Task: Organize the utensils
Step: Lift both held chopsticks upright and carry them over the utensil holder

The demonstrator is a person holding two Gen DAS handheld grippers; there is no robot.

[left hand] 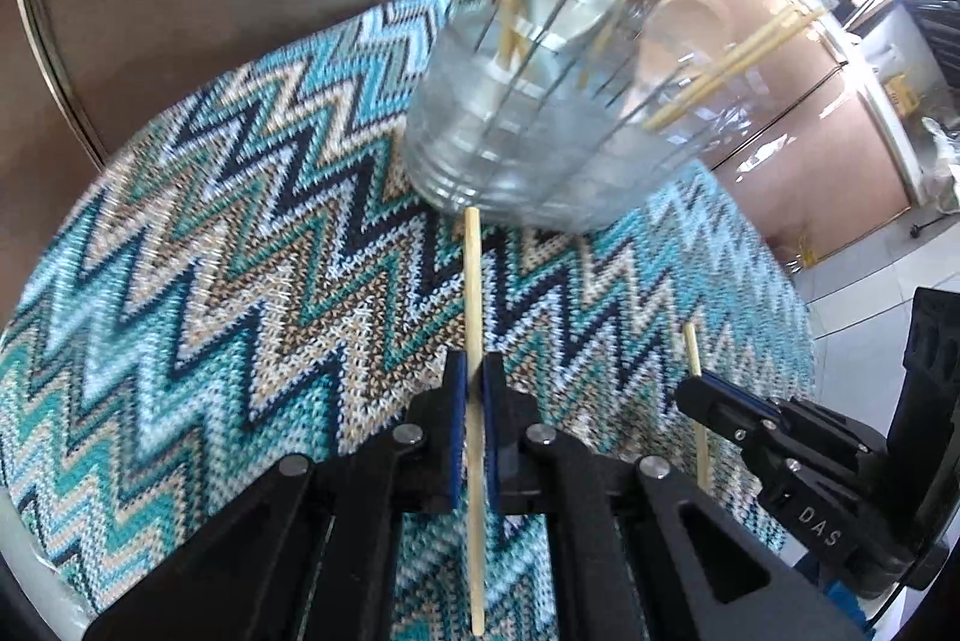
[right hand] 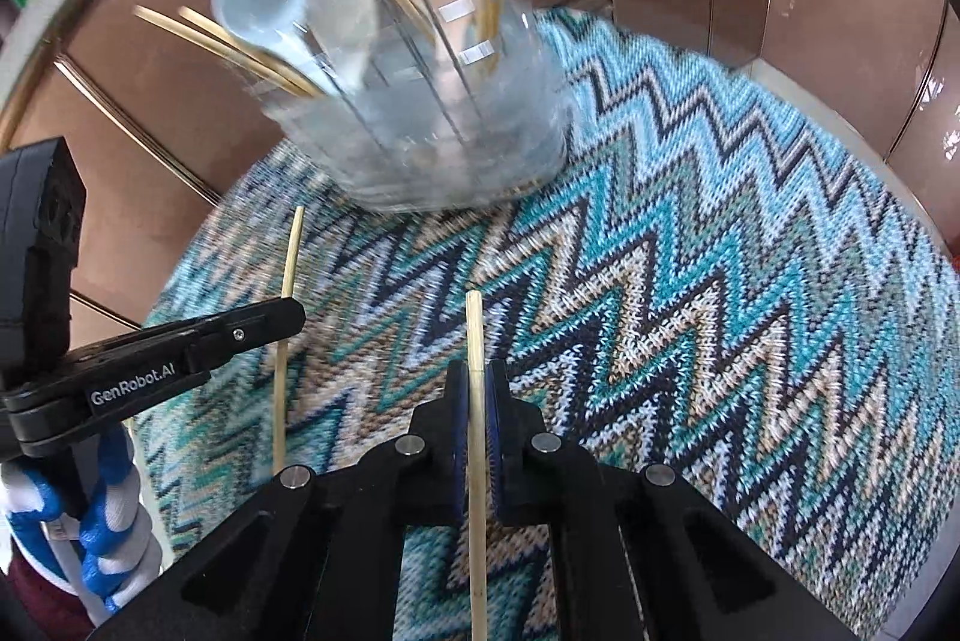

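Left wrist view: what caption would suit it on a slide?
Left gripper clamps a chopstick above a zigzag mat, before a clear utensil holder.

2 pale wooden chopsticks stand near a clear holder with chopsticks and spoons.

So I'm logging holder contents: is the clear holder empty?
Not empty: the clear holder has chopsticks and spoons standing in it.
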